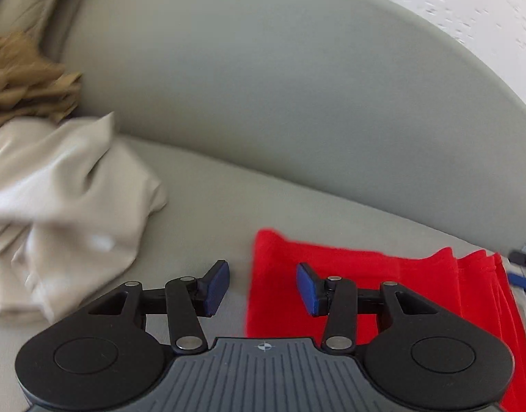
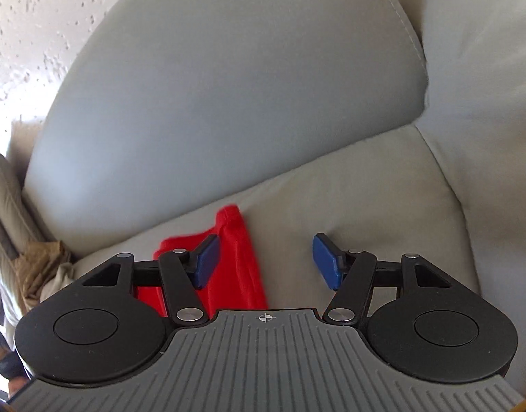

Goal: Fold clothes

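In the left wrist view the folded bright red cloth garment (image 1: pixel 366 274) runs off the lower right edge and is partly covered by the black left gripper (image 1: pixel 262 287), while the crumpled pale beige fabric (image 1: pixel 67 199) is smeared by motion blur and cut by the left edge. In the right wrist view the right gripper (image 2: pixel 265 261) hides the red garment's near part. The crinkled brown fabric (image 2: pixel 39 271) is too blurred to identify.

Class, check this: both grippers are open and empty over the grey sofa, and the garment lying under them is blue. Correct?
Not quite: the garment is red, not blue, as both wrist views show. Only the pads are blue. Left gripper and right gripper are open, empty, over the grey sofa.
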Demonstrator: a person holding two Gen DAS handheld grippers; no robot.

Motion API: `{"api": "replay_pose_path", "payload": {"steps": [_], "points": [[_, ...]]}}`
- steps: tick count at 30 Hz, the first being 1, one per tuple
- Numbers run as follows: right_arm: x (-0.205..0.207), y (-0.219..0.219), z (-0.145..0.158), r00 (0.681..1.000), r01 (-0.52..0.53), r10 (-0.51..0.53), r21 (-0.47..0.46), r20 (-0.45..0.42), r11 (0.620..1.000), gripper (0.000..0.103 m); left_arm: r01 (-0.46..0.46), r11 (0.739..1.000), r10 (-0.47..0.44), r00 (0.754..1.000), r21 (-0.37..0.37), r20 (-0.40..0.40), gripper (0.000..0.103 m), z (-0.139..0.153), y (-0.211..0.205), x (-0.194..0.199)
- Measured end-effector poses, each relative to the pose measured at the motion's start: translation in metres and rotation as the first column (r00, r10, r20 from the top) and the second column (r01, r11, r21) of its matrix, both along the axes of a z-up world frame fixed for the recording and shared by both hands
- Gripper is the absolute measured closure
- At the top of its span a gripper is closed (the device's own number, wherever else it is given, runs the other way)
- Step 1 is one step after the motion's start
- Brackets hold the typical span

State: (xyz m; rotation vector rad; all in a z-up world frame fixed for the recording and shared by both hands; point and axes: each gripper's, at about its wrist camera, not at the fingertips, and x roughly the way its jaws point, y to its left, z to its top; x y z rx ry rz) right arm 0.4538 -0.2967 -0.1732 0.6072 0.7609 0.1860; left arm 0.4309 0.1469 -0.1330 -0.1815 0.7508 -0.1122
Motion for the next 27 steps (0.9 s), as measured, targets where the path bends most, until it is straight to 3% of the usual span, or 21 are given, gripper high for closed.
{"api": "replay_pose_path", "payload": {"steps": [1,2,4,5,6,7,8,9,12,14,16,20,24,25,27], "points": [[0.007,0.003,-0.001,1.000,-0.026,0.026,0.003,0.011,1.000,0.039,0.026,0.999,-0.026,1.000,0.021,0.016,0.064,0.001,-0.004,0.005],[0.014,0.007,-0.001,0.998,-0.063,0.063,-0.001,0.017,0.998,0.039,0.055,0.996,-0.057,0.998,0.064,0.024,0.077,0.002,-0.010,0.008],[0.019,0.020,0.002,0.990,-0.135,0.140,-0.105,0.033,0.985,0.043,0.083,0.989,-0.088,0.995,0.118,0.041,0.094,0.002,-0.017,0.010],[0.019,0.025,0.003,0.984,-0.166,0.174,-0.160,0.040,0.973,0.047,0.083,0.990,-0.089,0.995,0.118,0.046,0.096,0.002,-0.016,0.009],[0.018,0.029,0.004,0.977,-0.194,0.208,-0.213,0.046,0.958,0.058,0.082,0.989,-0.089,0.995,0.119,0.052,0.098,0.003,-0.015,0.007],[0.017,0.033,0.004,0.970,-0.217,0.236,-0.251,0.051,0.944,0.078,0.079,0.989,-0.088,0.994,0.128,0.062,0.099,0.004,-0.015,0.005],[0.015,0.036,0.005,0.962,-0.243,0.266,-0.261,0.056,0.934,0.090,0.070,0.987,-0.082,0.994,0.141,0.074,0.099,0.005,-0.016,0.002],[0.014,0.040,0.006,0.954,-0.267,0.293,-0.263,0.062,0.927,0.095,0.053,0.987,-0.067,0.994,0.155,0.086,0.099,0.008,-0.017,0.000],[0.004,0.055,0.017,0.962,-0.168,0.240,-0.404,0.133,0.899,0.098,-0.012,0.983,-0.013,0.991,0.186,0.133,0.099,0.016,-0.018,-0.007],[-0.005,0.043,0.026,0.975,0.001,0.087,-0.395,0.205,0.919,0.099,-0.066,0.978,0.033,0.985,0.196,0.170,0.099,0.021,-0.018,-0.009],[-0.011,0.031,0.030,0.968,0.140,-0.048,-0.372,0.245,0.918,0.099,-0.112,0.974,0.078,0.981,0.195,0.177,0.099,0.021,-0.017,-0.005],[-0.009,0.022,0.016,0.967,0.222,-0.149,-0.394,0.207,0.892,0.099,-0.137,0.958,0.110,0.987,0.250,0.121,0.097,0.000,-0.025,0.011],[0.000,0.025,-0.001,0.981,0.192,-0.150,-0.455,0.127,0.870,0.095,-0.206,0.936,0.182,0.977,0.286,0.109,0.076,0.000,-0.029,0.006],[0.000,0.025,0.004,0.981,0.192,-0.153,-0.461,0.120,0.867,0.079,-0.224,0.931,0.202,0.974,0.288,0.107,0.066,0.006,-0.025,0.002],[-0.007,0.019,0.020,0.981,0.193,-0.170,-0.429,0.090,0.883,0.048,-0.262,0.922,0.239,0.964,0.285,0.113,0.064,0.020,-0.019,-0.013]]}}
